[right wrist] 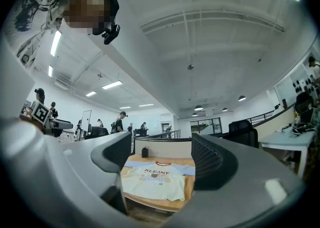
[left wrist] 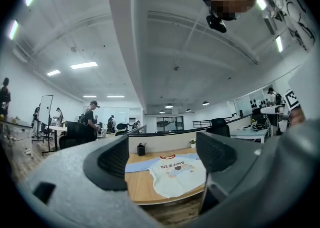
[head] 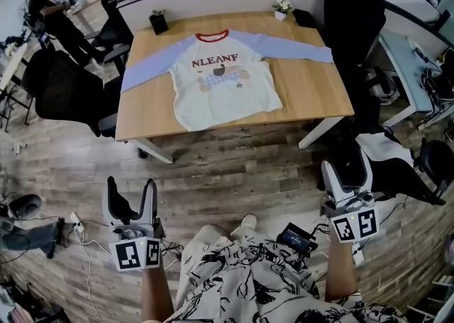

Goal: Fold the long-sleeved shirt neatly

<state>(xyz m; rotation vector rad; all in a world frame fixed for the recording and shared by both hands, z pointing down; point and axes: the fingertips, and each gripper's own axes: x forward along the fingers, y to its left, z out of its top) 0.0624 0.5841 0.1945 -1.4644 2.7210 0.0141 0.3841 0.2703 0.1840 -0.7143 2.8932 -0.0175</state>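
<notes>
Shirt [head: 220, 84] lay flat on the worktop [head: 312, 94], sleeves out for folding; left tool [head: 131, 194] and right tool [head: 347, 176] (both spread, empty) hung well short.

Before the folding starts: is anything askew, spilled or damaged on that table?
Nothing is spilled or damaged. The shirt lies flat, print up, turned slightly askew to the edges of the table. Its sleeve at the picture's left reaches the table's side edge.

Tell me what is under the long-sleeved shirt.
The shirt lies spread flat on the wooden table, front up. Only tabletop shows around its edges; anything beneath the fabric is covered.
</notes>
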